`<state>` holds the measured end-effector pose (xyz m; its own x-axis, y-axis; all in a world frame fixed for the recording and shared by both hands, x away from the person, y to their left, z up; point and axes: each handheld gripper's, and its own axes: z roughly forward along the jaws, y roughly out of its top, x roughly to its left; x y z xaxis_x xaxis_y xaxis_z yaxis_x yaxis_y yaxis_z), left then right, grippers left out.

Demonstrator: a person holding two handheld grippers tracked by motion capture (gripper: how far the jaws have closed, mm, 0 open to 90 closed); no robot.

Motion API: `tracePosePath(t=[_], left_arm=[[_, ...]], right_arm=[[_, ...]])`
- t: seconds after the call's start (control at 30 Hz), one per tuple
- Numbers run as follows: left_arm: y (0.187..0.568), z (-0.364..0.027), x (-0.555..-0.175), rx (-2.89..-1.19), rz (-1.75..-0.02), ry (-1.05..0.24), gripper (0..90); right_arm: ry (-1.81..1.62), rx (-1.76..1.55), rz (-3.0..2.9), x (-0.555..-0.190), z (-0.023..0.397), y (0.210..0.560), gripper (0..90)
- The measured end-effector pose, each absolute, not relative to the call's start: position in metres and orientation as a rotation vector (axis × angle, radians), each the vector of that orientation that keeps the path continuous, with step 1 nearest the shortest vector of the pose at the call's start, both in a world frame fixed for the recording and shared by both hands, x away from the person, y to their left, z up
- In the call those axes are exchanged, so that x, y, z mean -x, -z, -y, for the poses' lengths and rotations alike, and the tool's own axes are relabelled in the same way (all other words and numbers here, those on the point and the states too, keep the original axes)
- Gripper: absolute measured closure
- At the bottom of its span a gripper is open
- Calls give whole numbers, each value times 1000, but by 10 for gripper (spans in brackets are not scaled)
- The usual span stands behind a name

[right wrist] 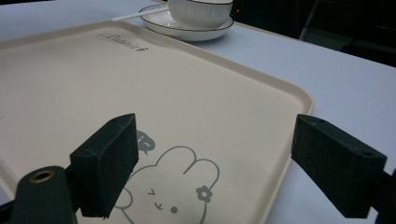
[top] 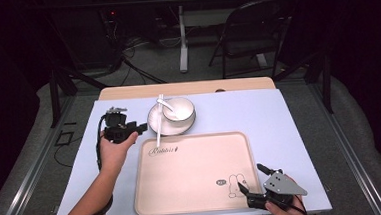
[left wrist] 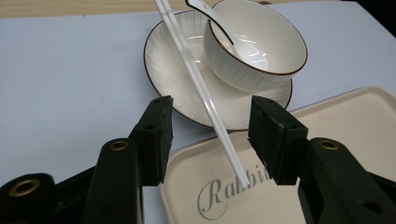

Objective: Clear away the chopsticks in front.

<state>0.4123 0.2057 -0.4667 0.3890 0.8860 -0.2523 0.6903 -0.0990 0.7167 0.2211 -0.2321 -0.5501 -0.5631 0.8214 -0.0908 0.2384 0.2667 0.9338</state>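
The left gripper (top: 138, 126) hangs just left of the plate (top: 154, 120), with its jaws partly apart and nothing pressed between them; in the left gripper view the white chopsticks (left wrist: 201, 88) pass through the gap without touching either pad. The chopsticks lie across the left part of the plate, and their near end hangs over the far-left edge of the beige tray (top: 193, 177), beside the printed word. A white bowl (top: 178, 108) stands on the plate with a spoon (top: 167, 105) leaning in it. The plate sits close to the far edge of the tray, on the pale blue table (top: 279, 117). The right gripper (top: 251, 180) rests at the near right corner of the tray, above the rabbit drawing, with its jaws wide and holding nothing. The inside of the tray is bare. There is free table surface on the left of the plate and on the right of the tray.
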Motion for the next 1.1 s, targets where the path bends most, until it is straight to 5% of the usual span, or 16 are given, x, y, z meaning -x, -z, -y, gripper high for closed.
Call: tracePosePath(t=[0.47, 0.73, 1.1], left_arm=[[475, -202, -443, -1858, -1423, -302, 553], [480, -198, -457, -1785, -1458, -233, 498], [485, -191, -476, -1804, -1532, -311, 534]], right_arm=[[-1297, -950, -1962, -221, 232, 550, 143], [-1298, -954, -1965, -221, 232, 550, 143], [-1299, -940, -1974, -220, 231, 550, 144]])
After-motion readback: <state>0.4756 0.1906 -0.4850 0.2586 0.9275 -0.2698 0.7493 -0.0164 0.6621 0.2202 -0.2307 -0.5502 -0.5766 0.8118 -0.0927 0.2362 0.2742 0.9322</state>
